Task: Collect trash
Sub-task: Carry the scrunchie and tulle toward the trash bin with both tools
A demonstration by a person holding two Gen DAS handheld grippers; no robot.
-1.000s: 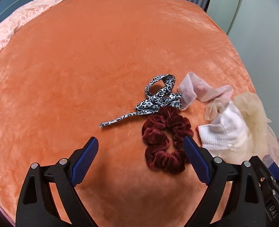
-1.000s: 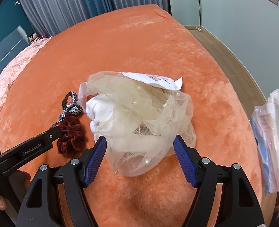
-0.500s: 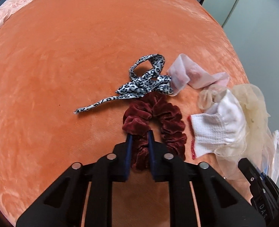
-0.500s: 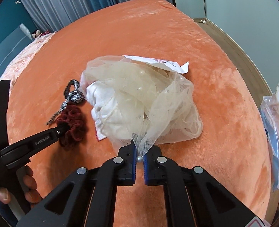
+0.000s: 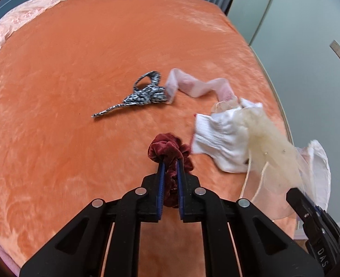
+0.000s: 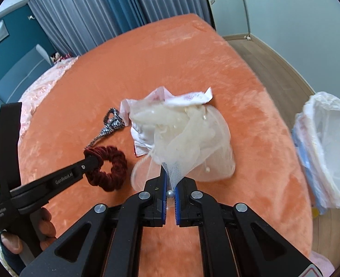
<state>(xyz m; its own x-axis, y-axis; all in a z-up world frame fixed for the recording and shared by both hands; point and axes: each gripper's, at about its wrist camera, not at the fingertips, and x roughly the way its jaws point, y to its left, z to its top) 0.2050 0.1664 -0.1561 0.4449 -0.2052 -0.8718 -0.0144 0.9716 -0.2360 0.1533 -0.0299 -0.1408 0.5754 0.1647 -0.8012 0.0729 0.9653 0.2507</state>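
- We find the left gripper (image 5: 169, 161) clamped on the dark red velvet scrunchie (image 5: 170, 149); its jaws have just been closing, with the scrunchie's fabric bunched between the blue pads.
- In the right wrist view the scrunchie (image 6: 111, 168) hangs as an open ring off the left gripper's tip (image 6: 89, 160), seemingly clear of the orange blanket (image 5: 77, 69).
- We find the right gripper (image 6: 170, 177) pinched on a corner of the cream tulle netting (image 6: 188, 143); its jaws have also just been closing, and a pearl bead sits between the pads.
- At 12 o'clock of the right gripper, the netting drapes over a white ribbed cloth (image 5: 223, 138) and a printed paper wrapper (image 6: 188, 97).
- At 11 o'clock of the left gripper lie a leopard-print tie (image 5: 142, 94) and, beside it, a pale pink strip (image 5: 197, 87), both untouched.
- At 3 o'clock of the right gripper, off the bed's edge, stands a lined bin (image 6: 326, 152), mouth open towards us.
- Risk, in our judgement: the netting is held only by a thin corner, so it may tear or slip under its own drag.
- Risk: the white cloth may ride up with the netting, then drop short of the bin.
- Risk: loose pearls could snag the blanket pile.
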